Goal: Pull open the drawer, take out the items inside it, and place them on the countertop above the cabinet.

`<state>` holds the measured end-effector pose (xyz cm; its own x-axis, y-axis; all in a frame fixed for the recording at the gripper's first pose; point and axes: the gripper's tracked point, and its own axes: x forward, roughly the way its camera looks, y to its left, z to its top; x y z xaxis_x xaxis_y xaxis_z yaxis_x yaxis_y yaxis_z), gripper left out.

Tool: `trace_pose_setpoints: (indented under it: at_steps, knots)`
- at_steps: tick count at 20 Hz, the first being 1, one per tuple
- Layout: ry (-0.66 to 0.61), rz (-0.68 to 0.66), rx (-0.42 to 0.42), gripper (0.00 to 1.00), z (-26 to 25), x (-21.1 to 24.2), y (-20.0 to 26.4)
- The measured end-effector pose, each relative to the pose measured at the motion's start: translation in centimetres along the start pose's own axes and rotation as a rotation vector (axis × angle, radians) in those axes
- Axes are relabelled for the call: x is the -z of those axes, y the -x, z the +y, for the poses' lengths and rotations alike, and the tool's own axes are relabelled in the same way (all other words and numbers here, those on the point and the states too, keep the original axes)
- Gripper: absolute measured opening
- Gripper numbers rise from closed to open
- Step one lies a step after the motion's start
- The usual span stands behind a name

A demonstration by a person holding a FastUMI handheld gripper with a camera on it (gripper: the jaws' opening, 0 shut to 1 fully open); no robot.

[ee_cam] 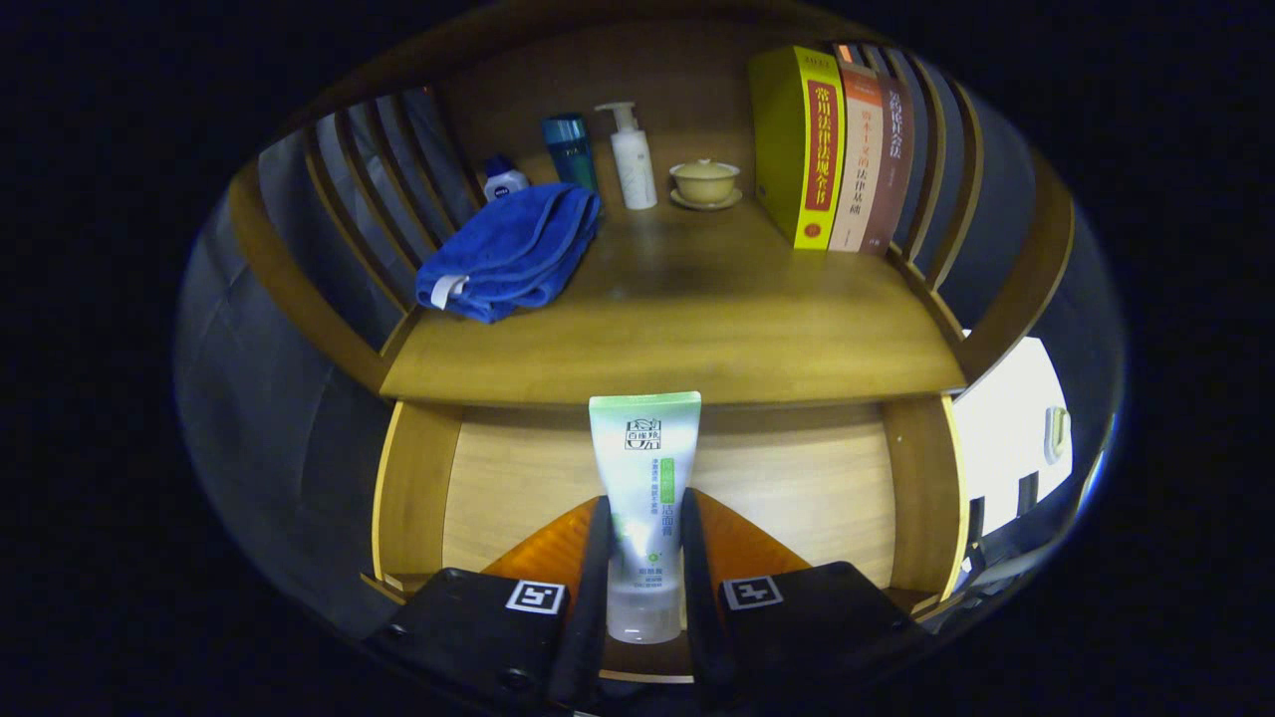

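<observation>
On the wooden countertop, at about ten o'clock from the gripper, lay a folded blue cloth towel with a small white loop tag at its near corner. Just behind it, at roughly eleven o'clock, stood a small white bottle with a dark blue cap, partly hidden by the towel, and beside that a tall teal-blue cylindrical bottle. Nearer twelve o'clock stood a white plastic pump-dispenser bottle, and just to its right a pale yellow lidded ceramic cup on a matching saucer. At one o'clock three books stood upright against the slatted side rail: a thick yellow book with a red spine panel, a slimmer orange-and-cream book, and a dark brown book.

Below the countertop, the light wooden drawer stood pulled open, its pale floor visible on either side of the fingers. The white-and-green squeeze tube of face wash was held upright between the gripper's two fingers, cap end down and flat crimped end up at twelve o'clock, reaching the countertop's front edge. Both fingers pressed against the tube's lower half, pinching it from left and right.

At three o'clock a bright white panel showed beyond the cabinet's side.
</observation>
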<state>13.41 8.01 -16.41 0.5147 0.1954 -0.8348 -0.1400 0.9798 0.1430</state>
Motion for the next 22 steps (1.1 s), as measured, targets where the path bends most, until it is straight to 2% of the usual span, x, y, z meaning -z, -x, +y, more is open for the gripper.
trace_pose_setpoints:
  at_steps: [6,16,22]
  knots:
    - [0.028,-0.043,0.053,0.44,-1.0,-5.9,-0.2]
    - [0.012,-0.064,0.182,0.44,-4.3,-14.9,-8.0]
    - [0.019,-0.019,0.188,0.44,-4.8,-15.2,-11.5]
